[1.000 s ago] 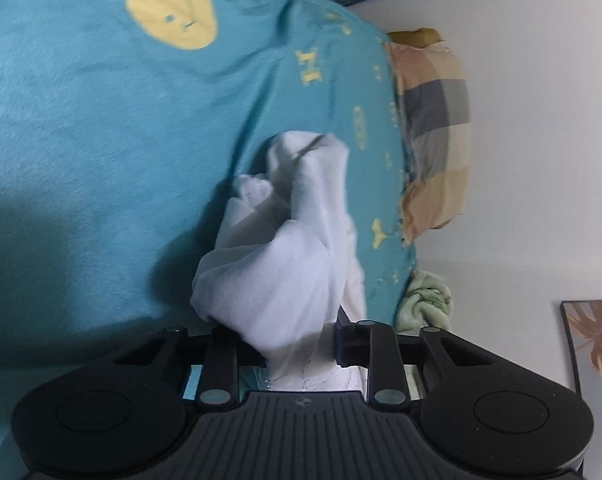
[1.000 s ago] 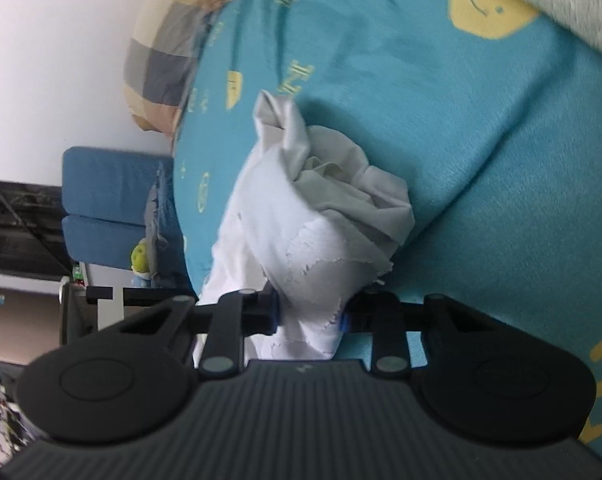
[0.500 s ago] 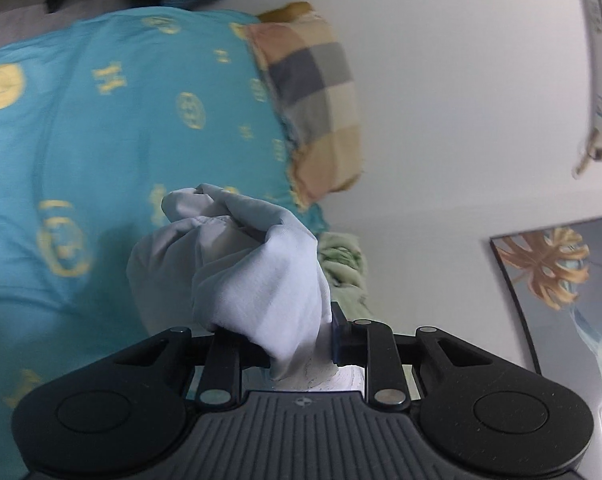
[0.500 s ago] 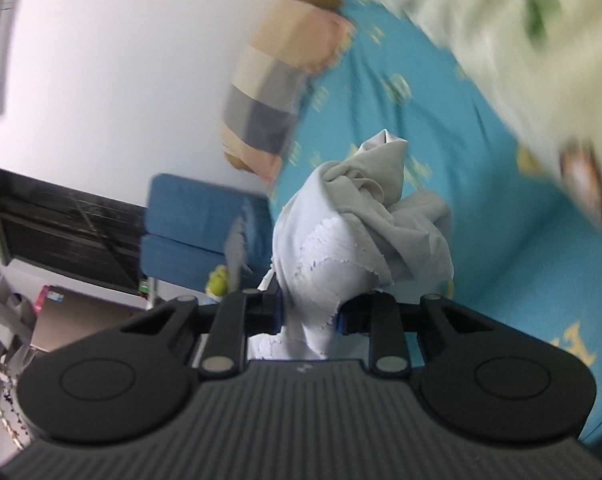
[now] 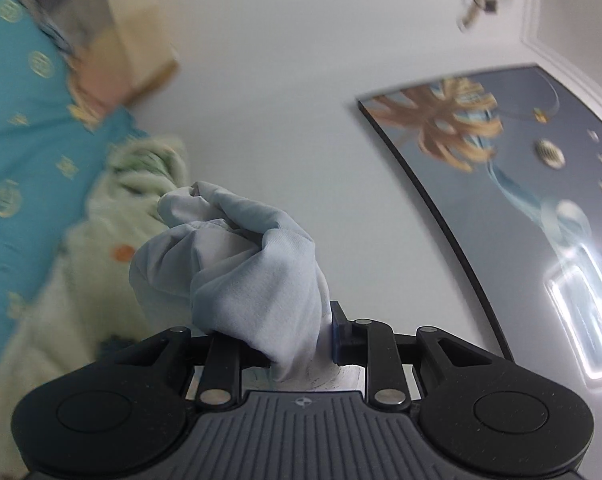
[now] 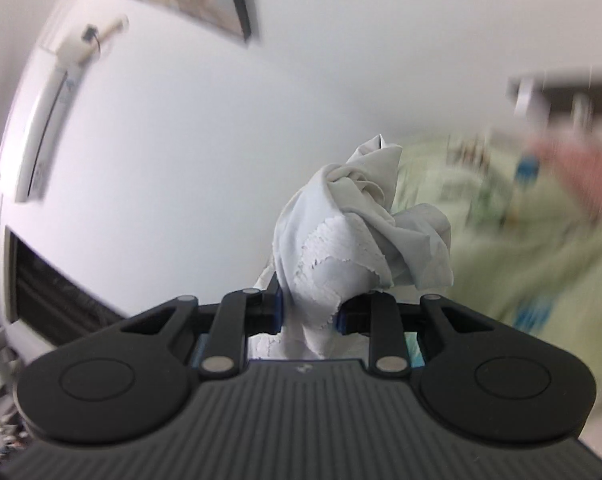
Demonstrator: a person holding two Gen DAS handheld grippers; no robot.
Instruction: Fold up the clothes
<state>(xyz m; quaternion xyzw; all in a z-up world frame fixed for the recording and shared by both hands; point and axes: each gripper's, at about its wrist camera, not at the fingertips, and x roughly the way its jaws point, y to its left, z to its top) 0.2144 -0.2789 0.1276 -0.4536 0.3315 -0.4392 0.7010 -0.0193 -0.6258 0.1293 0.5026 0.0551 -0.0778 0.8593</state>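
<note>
A white garment (image 5: 245, 264) is bunched in a crumpled wad between the fingers of my left gripper (image 5: 289, 344), which is shut on it and held high in front of the wall. Another part of the white garment (image 6: 341, 248), with a cracked white print on it, is pinched in my right gripper (image 6: 309, 316), also shut and raised. Both wads stick up past the fingertips and hide the pads. The rest of the garment hangs below, out of view.
A teal bed sheet (image 5: 17, 152) with yellow motifs and a checked pillow (image 5: 101, 24) lie at the left. A pale green blanket (image 5: 81, 264) (image 6: 521, 240) is heaped on the bed. On the white wall hang a framed picture (image 5: 521, 184) and an air conditioner (image 6: 45, 120).
Both grippers have risen from the bed with the white garment still pinched. The views swung from the teal sheet up to the wall, picture and green blanket.
</note>
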